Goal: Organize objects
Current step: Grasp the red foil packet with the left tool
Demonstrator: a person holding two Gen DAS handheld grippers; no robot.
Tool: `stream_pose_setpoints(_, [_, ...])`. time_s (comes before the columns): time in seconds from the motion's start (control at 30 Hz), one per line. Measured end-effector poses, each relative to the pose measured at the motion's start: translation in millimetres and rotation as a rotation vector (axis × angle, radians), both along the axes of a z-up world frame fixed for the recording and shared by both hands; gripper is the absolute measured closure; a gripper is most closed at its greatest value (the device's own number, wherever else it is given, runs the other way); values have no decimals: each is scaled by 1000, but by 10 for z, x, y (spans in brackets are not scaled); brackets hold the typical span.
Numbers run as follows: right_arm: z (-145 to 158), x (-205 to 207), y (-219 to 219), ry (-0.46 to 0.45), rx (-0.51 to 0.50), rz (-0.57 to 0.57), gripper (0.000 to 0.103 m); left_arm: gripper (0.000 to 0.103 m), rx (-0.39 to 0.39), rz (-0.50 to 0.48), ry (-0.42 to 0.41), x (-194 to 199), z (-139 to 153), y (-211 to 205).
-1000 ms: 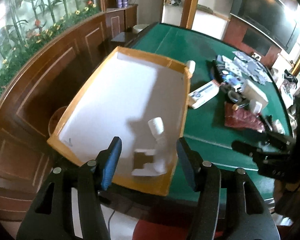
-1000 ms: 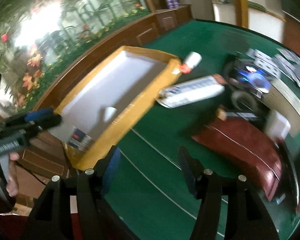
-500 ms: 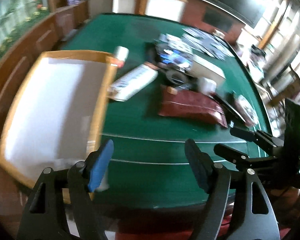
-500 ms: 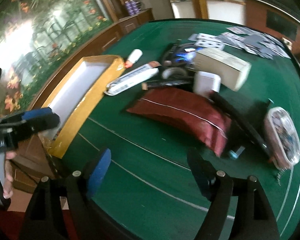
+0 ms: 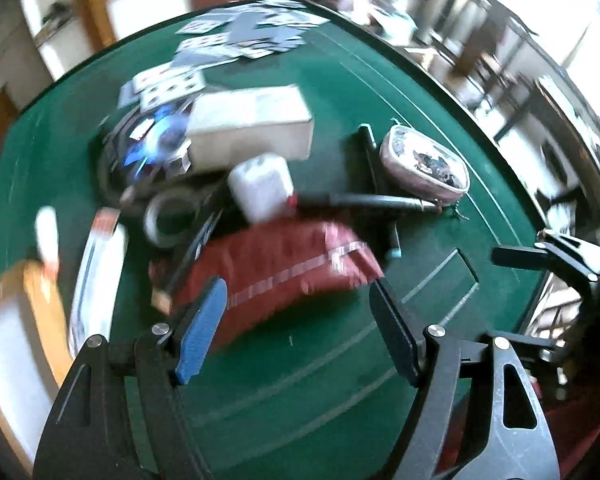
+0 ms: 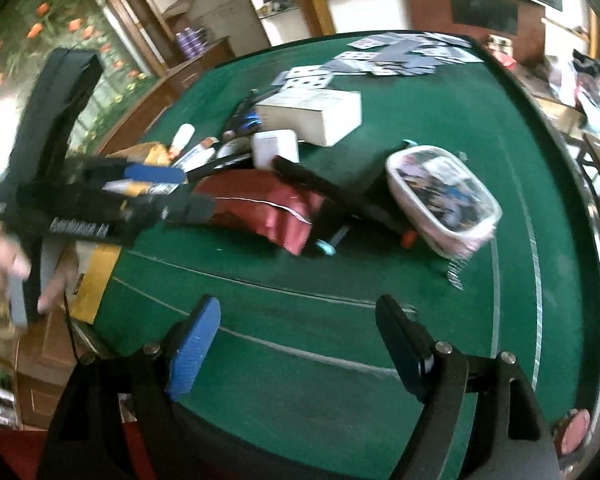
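My left gripper (image 5: 300, 308) is open and empty above the green table, just in front of a dark red pouch (image 5: 276, 264). It also shows in the right wrist view (image 6: 172, 188), over that pouch (image 6: 256, 204). My right gripper (image 6: 296, 328) is open and empty over bare felt; it appears at the right in the left wrist view (image 5: 516, 258). Behind the pouch lie a white jar (image 5: 262, 190), a tape roll (image 5: 166, 216), a white box (image 5: 252, 126) and a clear zip pouch (image 6: 444, 196). The yellow-rimmed tray (image 5: 40, 300) is at the left.
Playing cards (image 6: 384, 60) lie scattered at the far side of the table. A long white pack (image 5: 96, 276) and a small white bottle (image 5: 46, 228) lie beside the tray. A black tool (image 5: 372, 200) lies by the zip pouch. Chairs (image 5: 496, 60) stand beyond the table's right edge.
Both grippers have swung right, away from the tray and toward the pile of objects. The left gripper has left a white bottle lying in the tray and now faces the red pouch.
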State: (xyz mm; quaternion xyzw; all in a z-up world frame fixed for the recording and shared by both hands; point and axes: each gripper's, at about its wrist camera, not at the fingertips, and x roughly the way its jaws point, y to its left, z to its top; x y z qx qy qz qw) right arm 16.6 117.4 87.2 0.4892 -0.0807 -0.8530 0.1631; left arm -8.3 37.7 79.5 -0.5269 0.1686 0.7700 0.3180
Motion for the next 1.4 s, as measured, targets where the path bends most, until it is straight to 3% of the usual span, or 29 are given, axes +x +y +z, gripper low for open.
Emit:
stream_pose_setpoints(0.3, [7,224,241,-13,39,-85,23,29,-40,-43,-94,-575,-446,136])
stream_pose_setpoints(0.4, [-30,264,277,-28,40,-97,23,28,3,-40,-148,-577,-522,66])
stream_pose_setpoints(0.53, [-58,243,303,-39,29,-110,23,28,38,-81,-237,-404,-525,-67])
stream_pose_setpoints(0.73, [-47,115,279,-20,9,-96,23,28,-36,-179,-231,184,-586,-141])
stream_pose_setpoints(1.03, [-29,-36,194,-5,10,-46,23,28,-40,41,-138,288,-614,-49])
stream_pose_setpoints(1.1, [-22,-59,185,-2,12,-33,23,46,-60,87,-97,301,-607,-30])
stream_pose_setpoints(1.2, [-10,-100,184,4,17,-8,23,56,-39,158,-99,321,-577,-86])
stream_pose_setpoints(1.33, [39,-212,169,18,33,43,24,58,-14,241,-124,440,-560,-266])
stream_pose_setpoints(1.4, [54,-304,133,21,57,75,34,58,10,275,-152,550,-559,-402])
